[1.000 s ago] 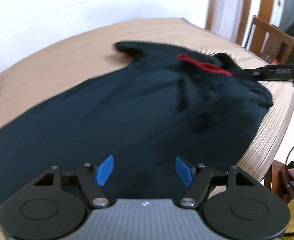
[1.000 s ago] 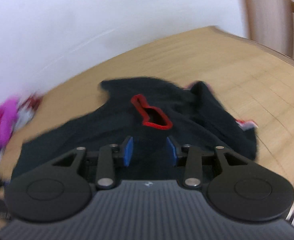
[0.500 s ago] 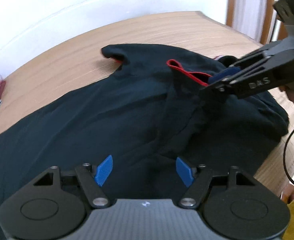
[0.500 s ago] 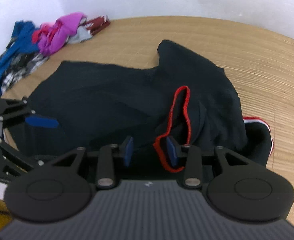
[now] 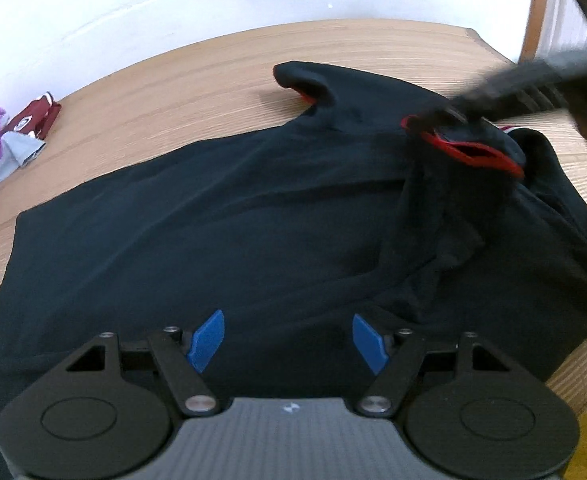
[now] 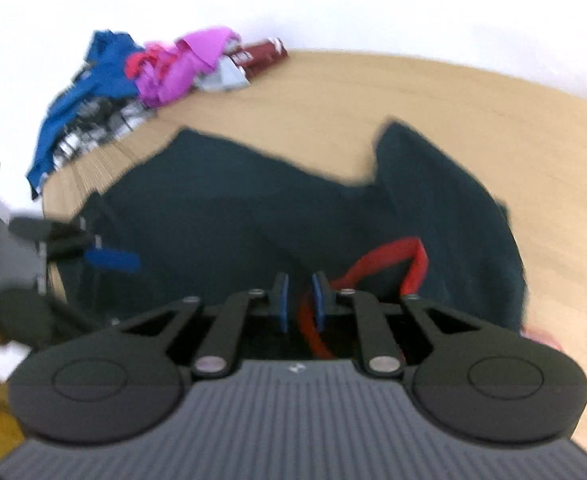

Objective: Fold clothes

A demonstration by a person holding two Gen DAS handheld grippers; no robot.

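We look down on a dark navy T-shirt (image 5: pixel 253 232) spread across a round wooden table (image 5: pixel 197 80), its hem toward the left gripper and its red-trimmed collar (image 5: pixel 469 152) bunched at the right, near the table's edge. Our left gripper (image 5: pixel 289 340) hangs over the shirt's lower part with its blue pads wide apart and nothing between them; the cloth lies flat beneath. Our right gripper (image 6: pixel 299 300) has just been closing on the neckline: from its own wrist camera the two blue pads stand close together with the red collar band (image 6: pixel 377 264) running in between them, though the blur keeps us from saying how firmly the pads press on it. From the left wrist view that same gripper shows as a dark smeared bar (image 5: pixel 505 88) reaching in from the upper right and meeting the collar, where the fabric rises in folds. One short sleeve (image 5: pixel 305 80) lies out toward the far side of the table; the other is crumpled beside the collar at the table's rim. A heap of other clothes (image 6: pixel 149 76), blue, magenta, grey and maroon, sits at the far edge against the white wall (image 5: pixel 173 8), well apart from the shirt. A wooden door frame (image 5: pixel 533 12) shows at the upper right.
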